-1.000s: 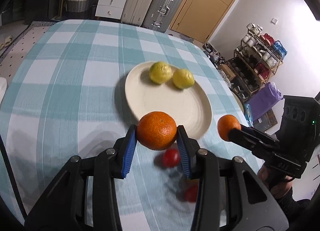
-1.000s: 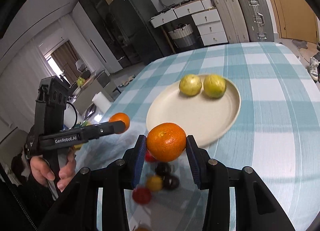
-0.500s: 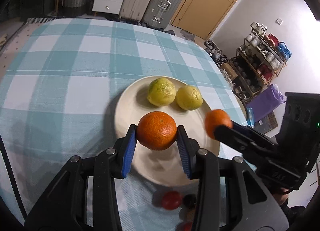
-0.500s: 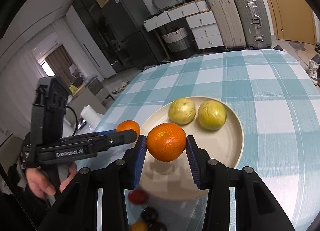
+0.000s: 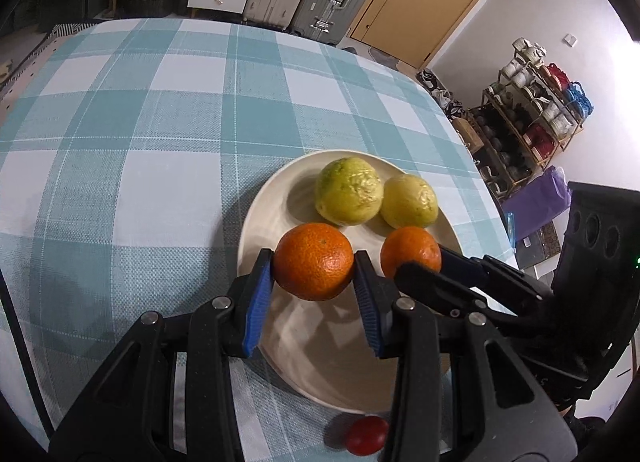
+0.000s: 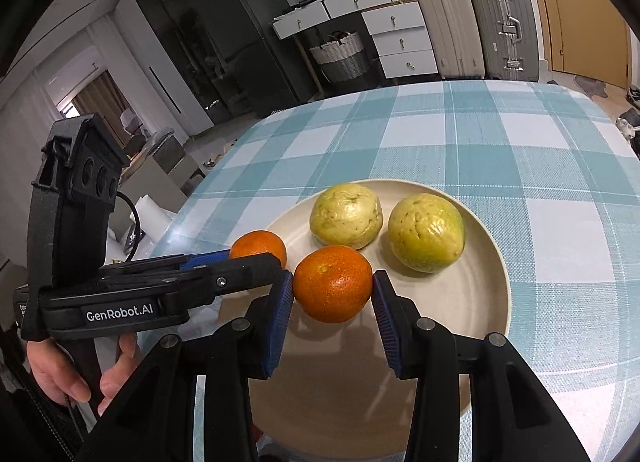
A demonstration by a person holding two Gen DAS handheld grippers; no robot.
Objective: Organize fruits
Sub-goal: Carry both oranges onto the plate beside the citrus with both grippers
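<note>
While each hand-held gripper clamps an orange, two guavas crowd the plate beyond.

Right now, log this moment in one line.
left gripper: holds orange | right gripper: holds second orange | both over plate | lemons: plated

Woven cloth in teal check covers the table, matt and coarse. The plate at its 4 o'clock looks smooth, satin cream. Both oranges are glossy and pitted; the yellow-green fruits are wrinkled.
</note>
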